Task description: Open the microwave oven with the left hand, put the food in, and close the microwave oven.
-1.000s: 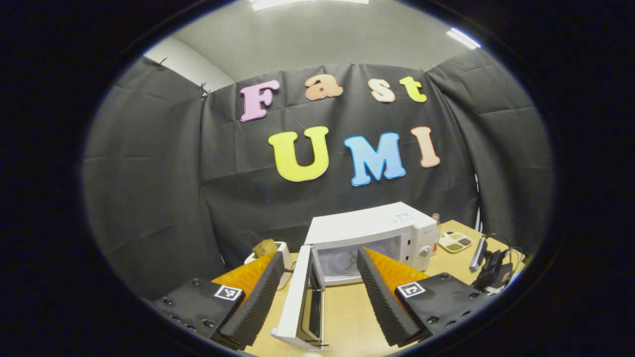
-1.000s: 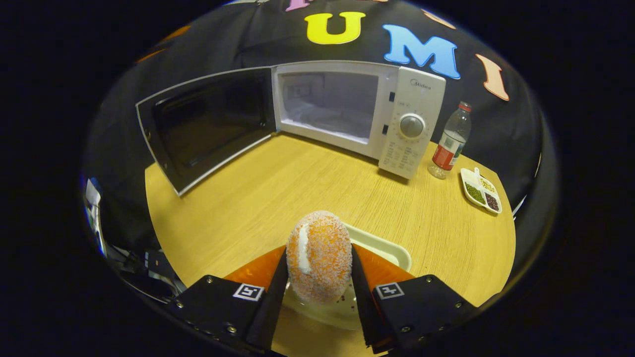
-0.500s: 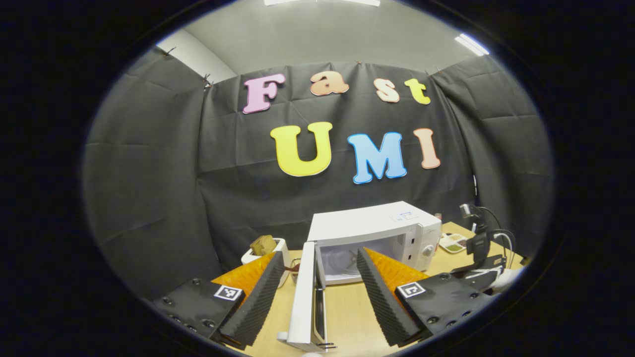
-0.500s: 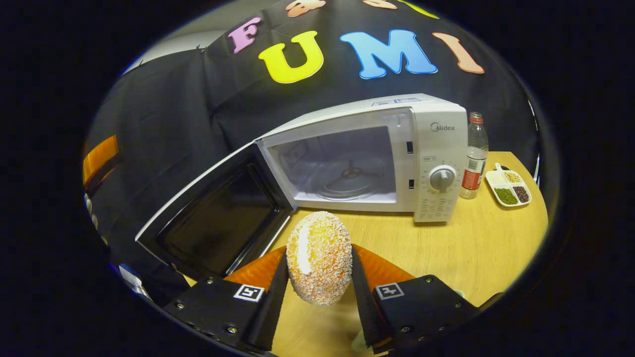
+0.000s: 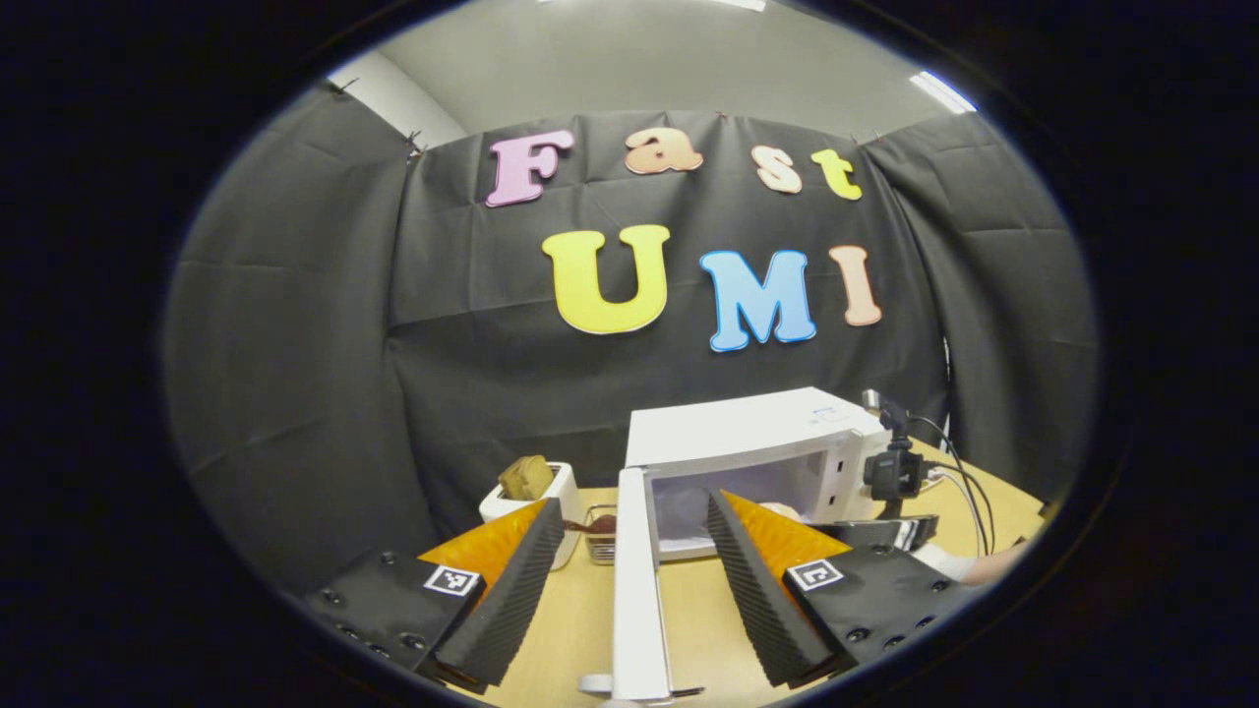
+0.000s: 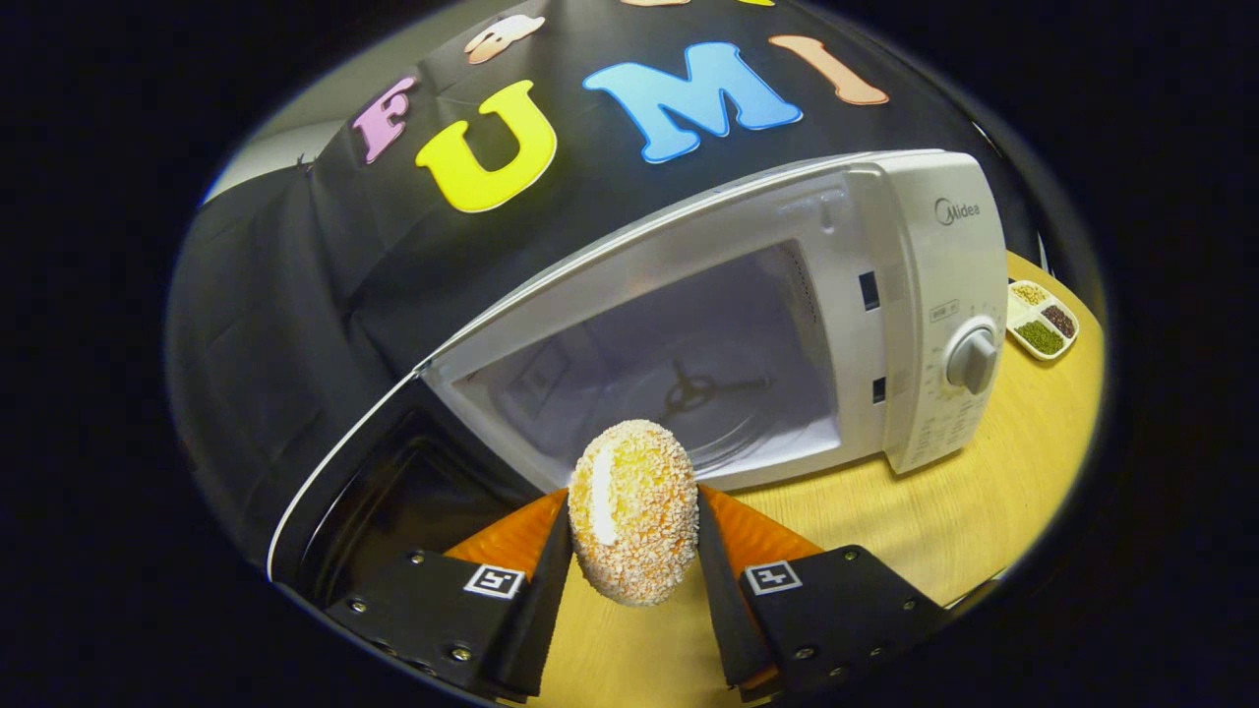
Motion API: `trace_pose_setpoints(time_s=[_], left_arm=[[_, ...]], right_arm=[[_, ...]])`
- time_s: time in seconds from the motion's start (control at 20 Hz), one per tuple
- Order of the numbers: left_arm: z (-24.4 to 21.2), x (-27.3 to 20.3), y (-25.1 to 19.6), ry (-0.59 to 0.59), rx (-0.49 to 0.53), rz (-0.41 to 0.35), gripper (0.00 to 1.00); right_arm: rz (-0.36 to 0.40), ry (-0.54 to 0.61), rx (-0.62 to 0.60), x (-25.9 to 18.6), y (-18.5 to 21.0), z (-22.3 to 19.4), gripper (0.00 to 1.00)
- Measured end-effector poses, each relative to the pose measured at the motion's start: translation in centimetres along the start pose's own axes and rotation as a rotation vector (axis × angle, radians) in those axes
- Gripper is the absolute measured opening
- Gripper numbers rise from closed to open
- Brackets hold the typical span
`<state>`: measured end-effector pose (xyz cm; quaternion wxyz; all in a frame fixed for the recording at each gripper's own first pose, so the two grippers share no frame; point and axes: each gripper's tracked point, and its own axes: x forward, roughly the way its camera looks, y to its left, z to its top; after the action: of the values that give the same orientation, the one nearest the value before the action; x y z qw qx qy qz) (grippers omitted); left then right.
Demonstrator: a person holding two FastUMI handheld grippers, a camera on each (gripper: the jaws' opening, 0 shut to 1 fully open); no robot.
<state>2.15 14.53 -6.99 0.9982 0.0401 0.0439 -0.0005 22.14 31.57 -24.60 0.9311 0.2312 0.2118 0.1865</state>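
The right gripper (image 6: 634,560) clamps a crumb-coated bun (image 6: 633,511) between both fingers, holding it above the wooden table (image 6: 984,492) just before the microwave's (image 6: 915,295) open cavity. The door (image 5: 637,590) stands swung wide, edge-on between the fingers of the left gripper (image 5: 634,580), whose jaws are spread and hold nothing.

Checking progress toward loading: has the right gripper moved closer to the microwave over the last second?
Yes. The right gripper, shut on the bun, has moved toward the microwave; its open cavity now looms just beyond the bun.
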Motion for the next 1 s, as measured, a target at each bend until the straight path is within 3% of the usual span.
trace_pose_setpoints(time_s=[0.4, 0.55, 0.65, 0.8, 0.85, 0.95, 1.0], left_arm=[[-1.0, 2.0, 0.2, 0.006, 0.02, -0.023, 0.98], [-1.1, 2.5, 0.8, 0.0, 0.032, -0.006, 1.0], [-1.2, 2.7, 1.0, 0.003, 0.034, -0.006, 1.0], [-1.0, 2.9, 1.9, -0.002, 0.048, 0.004, 1.0], [-0.9, 2.9, 2.1, -0.004, 0.054, 0.009, 0.98], [-0.9, 2.5, 2.6, -0.008, 0.062, 0.018, 1.0], [-0.7, 2.6, 2.8, -0.014, 0.059, 0.025, 0.95]], right_arm=[[-0.133, -0.193, 0.058, 7.8, -0.7, 2.4, 0.66], [-0.274, -0.295, -0.017, 8.8, -2.5, 3.6, 0.66], [-0.322, -0.274, -0.052, 10.0, -3.1, 2.3, 0.66], [-0.361, -0.238, -0.041, 10.6, -4.5, 0.8, 0.82], [-0.359, -0.234, -0.053, 10.4, -4.4, 0.6, 0.95], [-0.369, -0.225, -0.076, 9.4, -4.6, 0.5, 0.97], [-0.361, -0.239, -0.084, 8.5, -4.3, 1.1, 0.97]])
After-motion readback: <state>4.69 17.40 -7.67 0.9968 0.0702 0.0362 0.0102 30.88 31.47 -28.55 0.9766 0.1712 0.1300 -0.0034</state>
